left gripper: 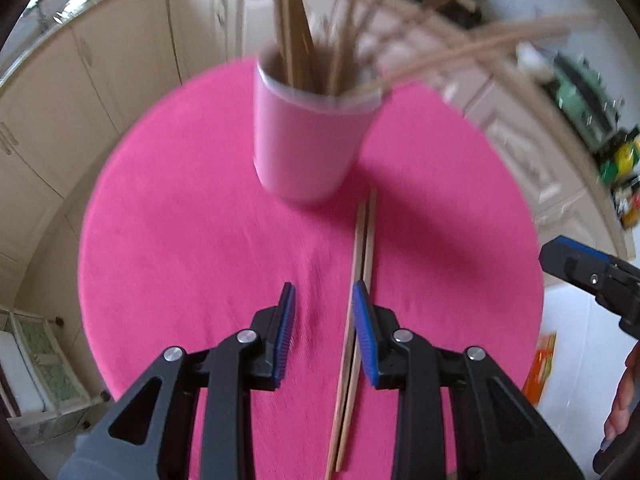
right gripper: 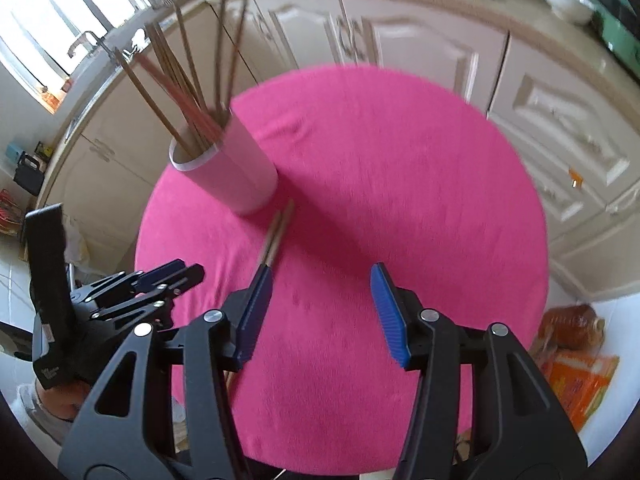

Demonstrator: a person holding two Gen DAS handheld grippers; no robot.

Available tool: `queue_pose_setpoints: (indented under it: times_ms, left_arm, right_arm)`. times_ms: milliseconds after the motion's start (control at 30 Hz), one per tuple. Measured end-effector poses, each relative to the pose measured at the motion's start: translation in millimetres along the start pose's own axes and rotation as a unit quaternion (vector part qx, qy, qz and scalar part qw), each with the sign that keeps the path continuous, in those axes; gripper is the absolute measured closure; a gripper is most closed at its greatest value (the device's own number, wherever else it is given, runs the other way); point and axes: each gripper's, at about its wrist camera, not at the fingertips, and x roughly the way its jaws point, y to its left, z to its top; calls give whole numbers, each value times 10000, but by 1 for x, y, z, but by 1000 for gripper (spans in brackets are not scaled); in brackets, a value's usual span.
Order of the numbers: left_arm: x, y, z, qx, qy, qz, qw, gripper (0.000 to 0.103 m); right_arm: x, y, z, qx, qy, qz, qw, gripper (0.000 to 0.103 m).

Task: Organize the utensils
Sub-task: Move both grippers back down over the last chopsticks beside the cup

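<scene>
Worktop (left gripper: 180,208), pink cloth; pink cup (left gripper: 304,140) upright, bristling with chopsticks; one loose pair of chopsticks (left gripper: 362,248) flat on the cloth, tips near the cup's foot. My left tool (left gripper: 323,334): released, nothing gripped, the pair just beside one pad, outside the gap. My right tool (right gripper: 320,312): released, empty. Hazards: closing off-centre flicks the pair away or lifts one stick only; knocking the cup over.
</scene>
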Motion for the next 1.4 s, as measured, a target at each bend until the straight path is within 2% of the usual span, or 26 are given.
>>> queue_pose_setpoints:
  times_ms: [233,600,900,967,1033,1133,1267,1400]
  left_arm:
    - [37,-11,-11,384,571,165,9975,74]
    - [63,-33,-3,824,818,393,9925,74]
    - [84,-65,14,1278,1176,726,9821,75]
    - [87,-69,18,1289,1256,731,9809,76]
    - [89,-71,22,1282,1294,705,9807,87]
    - [87,-65,27,1112,1299,591,9835,94]
    - [80,-57,29,847,1229,375,9881,95]
    - [72,-58,32,797,1102,247,9904,95]
  right_arm:
    - [25,-5,-25,114,393,76,9991,52]
    - [31,-14,-27,261,526,94,9982,52]
    - [36,-18,-24,322,580,115,9977,52]
    - [36,-18,-23,331,601,114,9976,52]
    - [38,-17,-22,331,626,113,9974,52]
    - [42,-14,-21,329,664,126,9972,52]
    - [47,-8,-19,312,720,164,9968,52]
    - [56,-3,-18,330,805,202,9960,52]
